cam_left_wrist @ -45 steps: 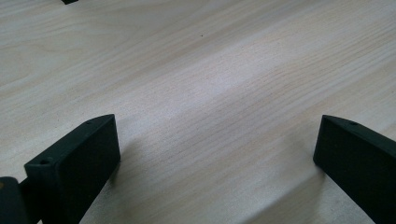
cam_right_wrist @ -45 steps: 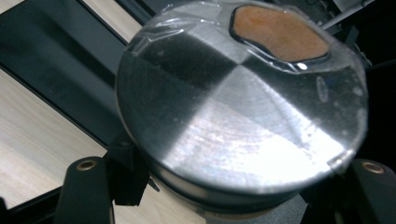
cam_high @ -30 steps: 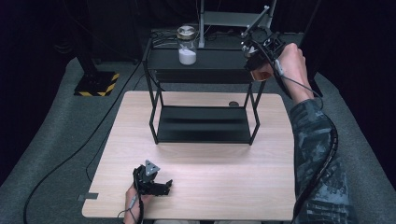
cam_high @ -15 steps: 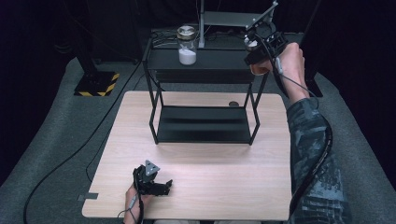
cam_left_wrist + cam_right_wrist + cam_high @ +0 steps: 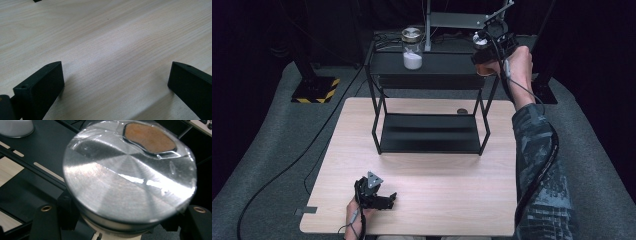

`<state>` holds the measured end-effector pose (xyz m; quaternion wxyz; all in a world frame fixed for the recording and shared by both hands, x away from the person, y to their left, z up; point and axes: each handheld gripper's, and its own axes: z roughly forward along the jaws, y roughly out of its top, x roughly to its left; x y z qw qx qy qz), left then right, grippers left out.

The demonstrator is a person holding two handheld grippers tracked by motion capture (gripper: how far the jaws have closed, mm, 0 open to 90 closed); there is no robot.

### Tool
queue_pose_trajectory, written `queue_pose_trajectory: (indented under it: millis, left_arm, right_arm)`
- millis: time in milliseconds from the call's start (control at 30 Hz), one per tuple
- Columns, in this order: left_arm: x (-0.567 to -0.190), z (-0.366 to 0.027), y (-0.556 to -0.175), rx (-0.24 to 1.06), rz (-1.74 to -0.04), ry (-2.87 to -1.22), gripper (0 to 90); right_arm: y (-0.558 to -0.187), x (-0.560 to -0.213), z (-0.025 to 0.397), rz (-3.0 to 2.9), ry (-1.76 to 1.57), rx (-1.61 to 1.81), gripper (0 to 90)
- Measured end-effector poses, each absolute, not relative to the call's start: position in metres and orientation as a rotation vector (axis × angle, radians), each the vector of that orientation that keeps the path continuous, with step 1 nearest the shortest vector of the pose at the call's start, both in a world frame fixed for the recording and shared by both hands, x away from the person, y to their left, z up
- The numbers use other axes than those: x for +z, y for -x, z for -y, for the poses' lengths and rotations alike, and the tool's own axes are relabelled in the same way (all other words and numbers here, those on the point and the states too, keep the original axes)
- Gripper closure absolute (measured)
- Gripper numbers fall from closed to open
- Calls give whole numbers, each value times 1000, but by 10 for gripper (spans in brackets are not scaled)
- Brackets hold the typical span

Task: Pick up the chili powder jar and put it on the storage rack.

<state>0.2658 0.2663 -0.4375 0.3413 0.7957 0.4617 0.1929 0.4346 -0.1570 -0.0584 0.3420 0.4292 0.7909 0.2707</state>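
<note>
Jaws of the right gripper [image 5: 484, 54] clamped on a jar [image 5: 130, 180], one on each side just below its shiny metal lid [image 5: 125, 192]; brownish stuff shows through the glass at the far edge of the lid. Jar held up at the right end of the black rack's [image 5: 429, 75] top shelf, whether it touches the shelf can't tell. Second jar with white powder [image 5: 412, 49] stands on the same shelf toward the left, well apart. Left gripper [image 5: 379, 197] rests low on the wooden table [image 5: 447, 200] near the front edge, jaws spread wide, nothing between them, bare wood grain under them. Small dark round thing [image 5: 462, 111] on the table behind the rack, too small to tell what
</note>
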Motion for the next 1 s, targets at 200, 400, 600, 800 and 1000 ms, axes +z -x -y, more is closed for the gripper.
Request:
queue_pose_trajectory:
  millis: [200, 400, 600, 800, 1000]
  left_arm:
    - [-437, -266, -266, 502, -1201, -2070, 0]
    - [-437, -266, -266, 502, -1201, -2070, 0]
    - [-437, -266, -266, 502, -1201, -2069, 0]
    - [-437, -266, -266, 502, -1200, -2071, 0]
    - [-437, -266, -266, 501, -1201, -2070, 0]
  right_arm:
    - [-438, -63, 162, -2039, -1133, 766, 306]
    - [-443, -67, 165, -2028, -1160, 823, 306]
    - [-449, -72, 165, -2021, -1174, 866, 306]
    - [-456, -76, 167, -2024, -1190, 916, 306]
    - [-463, -79, 166, -2030, -1201, 941, 306]
